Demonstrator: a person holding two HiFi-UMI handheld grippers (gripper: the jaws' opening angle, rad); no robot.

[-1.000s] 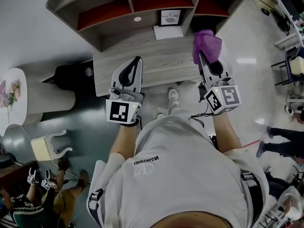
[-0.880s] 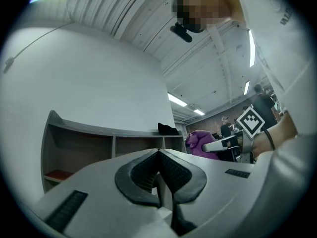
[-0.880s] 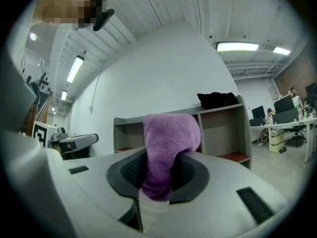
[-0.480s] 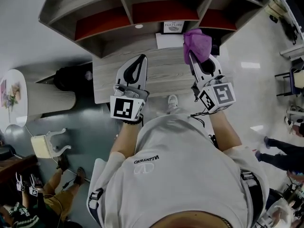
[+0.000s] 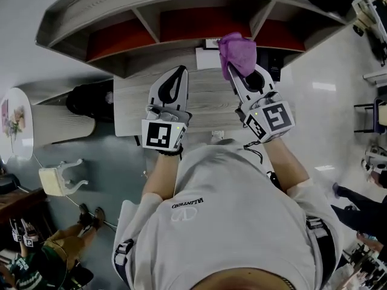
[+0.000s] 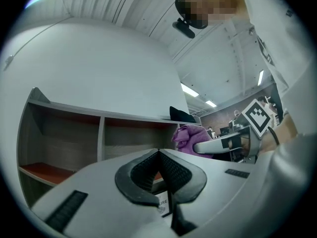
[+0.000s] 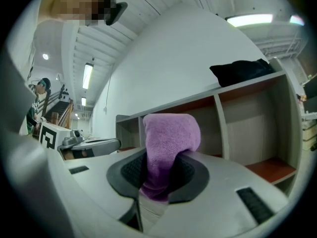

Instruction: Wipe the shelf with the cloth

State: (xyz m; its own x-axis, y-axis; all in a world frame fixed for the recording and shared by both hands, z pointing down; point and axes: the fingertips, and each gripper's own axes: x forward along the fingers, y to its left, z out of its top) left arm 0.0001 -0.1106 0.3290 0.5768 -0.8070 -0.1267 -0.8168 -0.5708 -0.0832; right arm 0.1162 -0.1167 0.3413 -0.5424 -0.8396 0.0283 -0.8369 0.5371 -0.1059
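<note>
my right hand-held gripper (image 5: 242, 77) clamps the purple cloth (image 5: 236, 50), bunched forward so it meets the far shelf (image 5: 181, 5) first, while my left hand-held gripper (image 5: 176, 77), jaws together and empty, hovers over the worktop (image 5: 205, 107)

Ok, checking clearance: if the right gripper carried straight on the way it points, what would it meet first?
Probably the middle compartment of the grey wooden shelf, with the purple fluffy cloth clamped in the right gripper touching first; depth is unclear.
</note>
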